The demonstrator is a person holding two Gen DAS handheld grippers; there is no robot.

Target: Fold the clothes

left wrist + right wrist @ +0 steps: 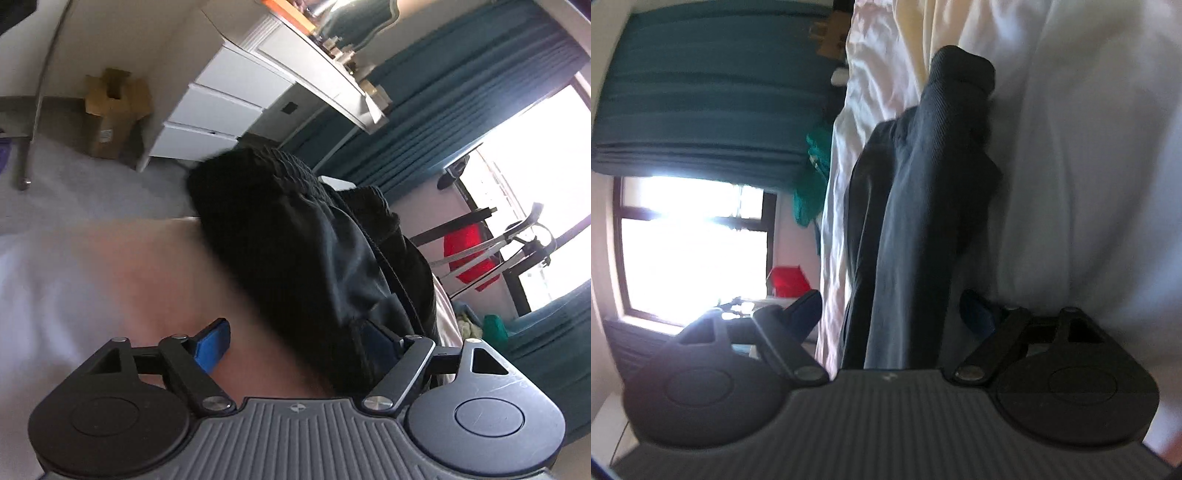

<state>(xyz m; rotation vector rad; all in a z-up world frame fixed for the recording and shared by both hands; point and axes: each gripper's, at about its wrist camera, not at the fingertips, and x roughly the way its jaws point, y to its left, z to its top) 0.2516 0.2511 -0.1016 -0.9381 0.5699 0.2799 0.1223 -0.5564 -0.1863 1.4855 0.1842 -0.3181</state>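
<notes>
A black garment with a gathered elastic waistband lies crumpled on the white bedsheet. My left gripper is open wide at its near end. The left blue pad is clear of the cloth, while the right pad is half buried under a fold. In the right wrist view the same dark garment runs as a long folded strip along the sheet. My right gripper is open around its near end, and neither pad presses on the cloth.
Beyond the bed stand a white chest of drawers, an open cardboard box on grey carpet and a metal pole. Teal curtains frame a bright window. A red item and green cloth lie past the bed's edge.
</notes>
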